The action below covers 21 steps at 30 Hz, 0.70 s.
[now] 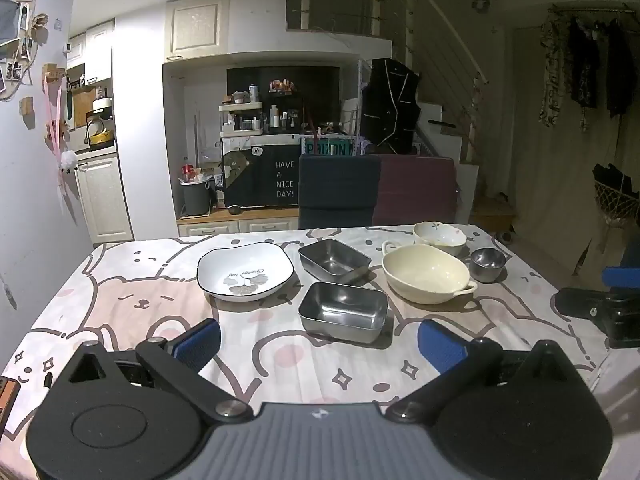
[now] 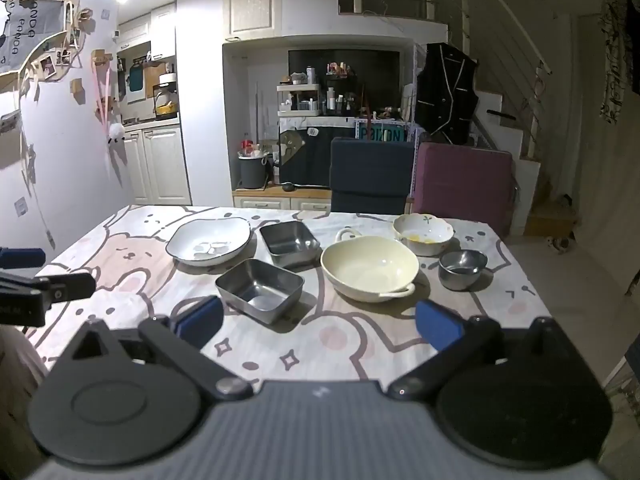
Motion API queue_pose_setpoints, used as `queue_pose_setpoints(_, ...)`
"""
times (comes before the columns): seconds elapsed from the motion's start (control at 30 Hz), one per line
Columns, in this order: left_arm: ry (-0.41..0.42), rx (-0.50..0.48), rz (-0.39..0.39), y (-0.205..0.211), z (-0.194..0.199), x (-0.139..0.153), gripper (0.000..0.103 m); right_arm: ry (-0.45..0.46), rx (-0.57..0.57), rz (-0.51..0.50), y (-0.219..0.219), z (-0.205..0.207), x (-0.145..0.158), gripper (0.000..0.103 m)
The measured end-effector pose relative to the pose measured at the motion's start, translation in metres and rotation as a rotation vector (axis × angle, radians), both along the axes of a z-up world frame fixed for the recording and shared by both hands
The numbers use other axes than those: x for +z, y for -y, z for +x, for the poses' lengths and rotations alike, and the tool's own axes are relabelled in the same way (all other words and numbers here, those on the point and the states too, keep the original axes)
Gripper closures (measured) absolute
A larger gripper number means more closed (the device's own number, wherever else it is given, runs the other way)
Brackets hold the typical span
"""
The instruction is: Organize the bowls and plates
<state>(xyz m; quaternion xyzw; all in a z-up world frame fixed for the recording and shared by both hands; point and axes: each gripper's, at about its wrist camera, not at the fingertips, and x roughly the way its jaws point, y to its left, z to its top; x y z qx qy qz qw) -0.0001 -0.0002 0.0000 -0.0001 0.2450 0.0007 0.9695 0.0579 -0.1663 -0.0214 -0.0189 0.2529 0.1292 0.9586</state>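
Observation:
On the bear-print tablecloth (image 1: 132, 304) stand a white squarish plate (image 1: 245, 276) (image 2: 208, 242), two steel rectangular trays, near (image 1: 343, 311) (image 2: 259, 288) and far (image 1: 334, 261) (image 2: 289, 242), a cream two-handled bowl (image 1: 425, 274) (image 2: 369, 266), a white flowered bowl (image 1: 439, 233) (image 2: 423, 233) and a small steel cup (image 1: 487, 264) (image 2: 462, 263). My left gripper (image 1: 320, 346) hovers open just short of the near tray. My right gripper (image 2: 318, 324) is open too, in front of the near tray and the cream bowl. Nothing is between either pair of fingers.
A dark blue chair (image 1: 339, 191) and a maroon chair (image 1: 416, 188) stand behind the table's far edge. The right gripper's body (image 1: 600, 312) shows at the right of the left view, the left one's (image 2: 36, 292) at the left of the right view. A small dark device (image 1: 8, 396) lies at the table's left edge.

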Motion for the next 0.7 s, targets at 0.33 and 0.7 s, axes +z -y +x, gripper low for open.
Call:
queue_pose_setpoints(0.33, 0.001, -0.001, 0.000, 0.0000, -0.0001, 0.0000, 0.000, -0.002, 0.001, -0.001, 0.0001, 0.0004, 0.0003, 0.000)
queue_pose_setpoints(0.7, 0.000, 0.000, -0.001, -0.0001, 0.0000, 0.0000, 0.000, -0.004, 0.002, -0.002, 0.0002, 0.0007, 0.0003, 0.000)
